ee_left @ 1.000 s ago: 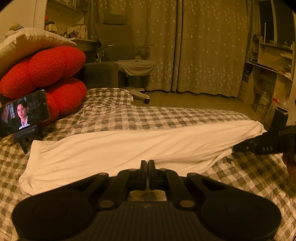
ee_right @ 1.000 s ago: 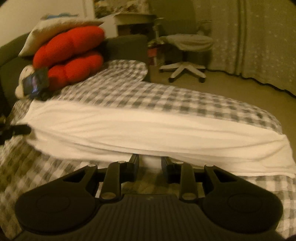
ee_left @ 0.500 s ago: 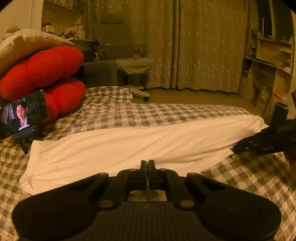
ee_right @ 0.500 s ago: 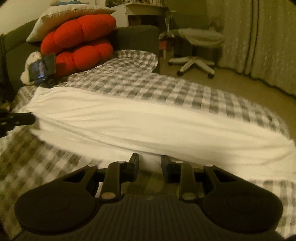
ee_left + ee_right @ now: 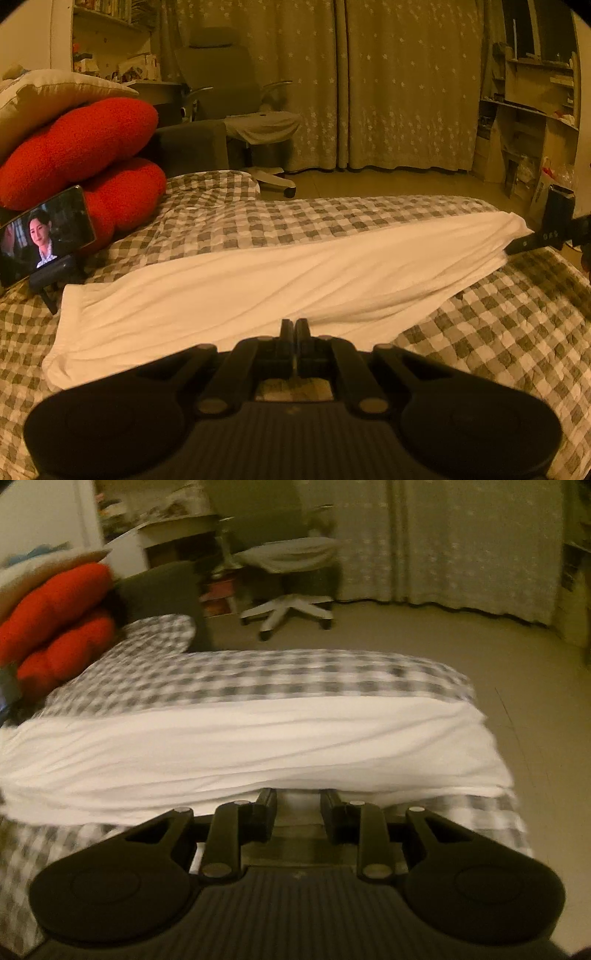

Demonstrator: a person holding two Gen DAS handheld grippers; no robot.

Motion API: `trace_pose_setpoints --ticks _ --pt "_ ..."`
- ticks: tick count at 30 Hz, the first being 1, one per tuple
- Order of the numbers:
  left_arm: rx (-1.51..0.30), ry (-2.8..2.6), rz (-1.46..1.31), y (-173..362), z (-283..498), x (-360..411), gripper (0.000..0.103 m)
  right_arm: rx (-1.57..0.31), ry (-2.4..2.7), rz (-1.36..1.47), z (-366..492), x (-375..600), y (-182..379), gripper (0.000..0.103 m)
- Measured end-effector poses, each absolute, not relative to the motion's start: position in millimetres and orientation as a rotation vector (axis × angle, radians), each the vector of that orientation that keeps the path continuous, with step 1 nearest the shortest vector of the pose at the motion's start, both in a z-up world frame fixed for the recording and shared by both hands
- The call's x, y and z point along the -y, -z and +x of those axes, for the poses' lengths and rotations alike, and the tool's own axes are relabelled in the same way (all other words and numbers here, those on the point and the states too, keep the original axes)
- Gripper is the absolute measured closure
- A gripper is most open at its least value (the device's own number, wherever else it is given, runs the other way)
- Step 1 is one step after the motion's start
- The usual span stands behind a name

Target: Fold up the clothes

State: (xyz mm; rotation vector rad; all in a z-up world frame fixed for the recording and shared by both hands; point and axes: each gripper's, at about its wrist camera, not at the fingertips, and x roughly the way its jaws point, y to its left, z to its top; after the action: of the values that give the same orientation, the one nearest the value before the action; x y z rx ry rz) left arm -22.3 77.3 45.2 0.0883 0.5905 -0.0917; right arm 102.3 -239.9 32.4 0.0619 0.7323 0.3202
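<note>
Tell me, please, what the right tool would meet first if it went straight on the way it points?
Probably the white garment: its near edge lies right at the right tool, whose jaws stand apart. Depth is unclear.

White garment [image 5: 280, 280] is folded into one long wrinkly strip, lying flat across the checkered bedspread [image 5: 369, 218], reaching nearly edge to edge.

My garment [image 5: 280, 284] lies across the bed [image 5: 498, 325]. Left of it stands a phone [image 5: 44, 236], cushions [image 5: 81, 155] behind that; beyond the bed, a chair [image 5: 251, 110].
</note>
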Motion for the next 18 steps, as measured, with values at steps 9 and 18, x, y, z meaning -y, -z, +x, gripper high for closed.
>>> trace_pose_setpoints --ticks 9,18 --pt "-0.595 0.095 0.102 -43.8 -22.8 -74.6 0.102 -0.726 -0.178 0.192 105.3 286.9 -34.8 0.073" --pt "-0.602 0.094 0.114 -42.9 -21.9 -72.9 0.102 -0.704 0.059 0.366 104.7 348.1 -27.7 0.070"
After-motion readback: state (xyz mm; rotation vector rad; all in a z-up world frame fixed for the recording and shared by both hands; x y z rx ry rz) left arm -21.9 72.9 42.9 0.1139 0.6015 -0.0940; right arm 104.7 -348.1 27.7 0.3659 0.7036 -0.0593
